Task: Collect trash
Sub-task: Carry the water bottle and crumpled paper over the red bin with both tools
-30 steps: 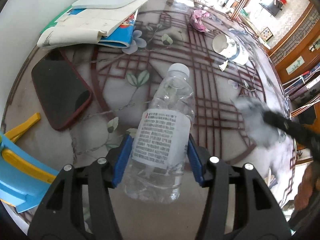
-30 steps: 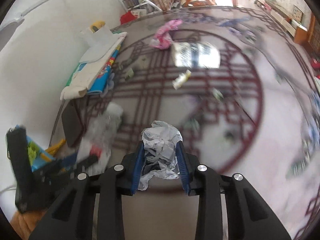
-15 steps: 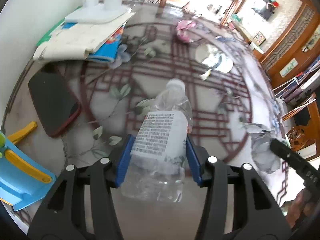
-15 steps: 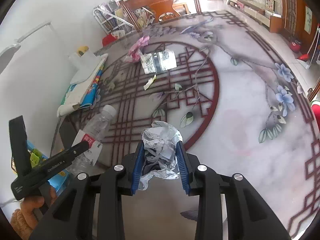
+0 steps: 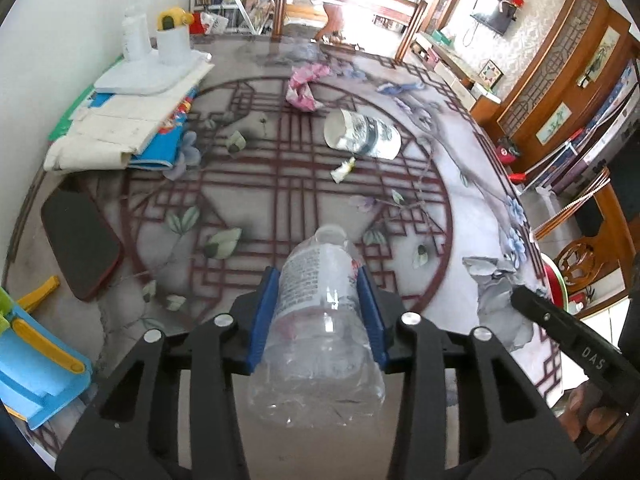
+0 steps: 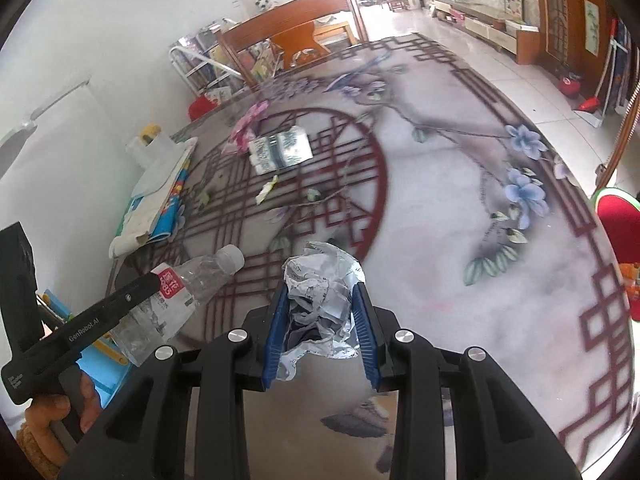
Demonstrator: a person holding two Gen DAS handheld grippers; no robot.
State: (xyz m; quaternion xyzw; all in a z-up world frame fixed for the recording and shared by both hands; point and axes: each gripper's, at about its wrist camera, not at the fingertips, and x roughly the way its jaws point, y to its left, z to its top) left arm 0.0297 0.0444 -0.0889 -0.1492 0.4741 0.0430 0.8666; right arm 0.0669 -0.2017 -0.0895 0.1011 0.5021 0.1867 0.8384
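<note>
Left gripper is clamping an empty clear plastic bottle across its labelled middle, blue pads pressing both sides and the jaws closing tighter on it; the bottle is pointing cap-forward, off the glass-topped table and above its red lattice print. Right gripper is holding a crumpled wad of white-grey paper squeezed between its pads, jaws closed on it, also lifted clear of the tabletop. In the right wrist view the bottle is showing low on the left side, with the left hand gripping the tool handle beneath it. Trash lying on the table farther off: a paper cup tipped on its side, a small scrap just in front of it, and a pink crumpled wrapper beyond. A dark phone is lying flat near the table's left edge, next to a stack of books and papers with a white lamp base sitting on top.
</note>
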